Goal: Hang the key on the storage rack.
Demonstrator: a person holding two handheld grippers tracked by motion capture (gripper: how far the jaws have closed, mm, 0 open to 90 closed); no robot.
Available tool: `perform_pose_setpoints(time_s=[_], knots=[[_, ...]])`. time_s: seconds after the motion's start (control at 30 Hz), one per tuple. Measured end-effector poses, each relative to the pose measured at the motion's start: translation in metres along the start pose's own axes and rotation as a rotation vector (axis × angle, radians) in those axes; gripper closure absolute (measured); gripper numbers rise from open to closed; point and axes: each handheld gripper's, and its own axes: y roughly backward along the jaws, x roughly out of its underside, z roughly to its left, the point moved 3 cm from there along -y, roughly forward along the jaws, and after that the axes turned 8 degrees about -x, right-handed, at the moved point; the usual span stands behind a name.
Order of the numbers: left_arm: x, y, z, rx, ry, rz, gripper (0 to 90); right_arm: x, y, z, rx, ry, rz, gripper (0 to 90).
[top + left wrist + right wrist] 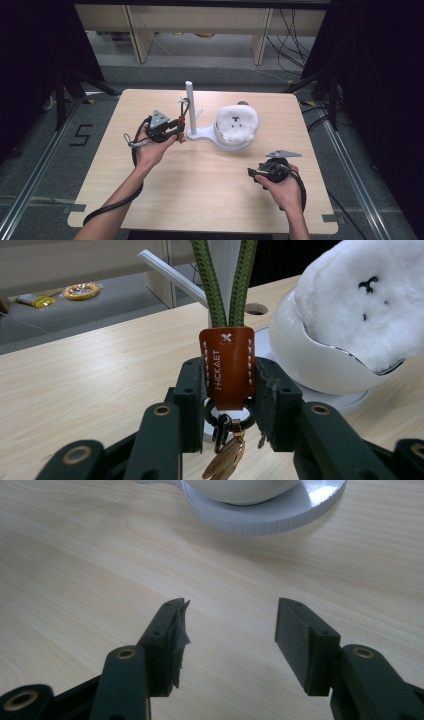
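Left gripper view: leather tag (227,365) clamped between tool (227,405) jaws (green cord above).

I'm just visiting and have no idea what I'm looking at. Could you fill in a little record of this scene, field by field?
Surface: wooden table
Left gripper: shut on brown leather tag
Tag's cord: green cord, running upward
Below tag: metal ring and clips
Right gripper: open, holding nothing, just above the table
Centre: white stand with upright post
On stand: white fluffy toy in a white bowl
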Motion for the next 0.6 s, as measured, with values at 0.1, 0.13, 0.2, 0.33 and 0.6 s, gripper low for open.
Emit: perform_pose_setpoints(time_s=[0.1,0.13,0.2,0.33,0.6], knots=[[0.001,0.001,-0.001,0.005,-0.02,0.013,61.4,0.0,0.001,0.001,0.007,-0.015,0.004,46.9],[0.002,0.002,-0.001,0.002,-0.032,0.014,60.3,0.0,0.001,0.0,0.007,-0.014,0.001,46.9],[0.003,0.003,0.0,0.005,-0.04,0.007,59.0,0.0,0.001,0.0,0.004,-0.011,-0.002,46.9],[0.003,0.009,0.002,-0.006,-0.067,0.011,54.4,0.0,0.001,0.0,0.006,-0.014,-0.001,46.9],[0.015,0.032,0.007,0.01,-0.11,0.016,42.2,0.001,0.001,-0.003,0.016,-0.006,-0.008,46.8]])
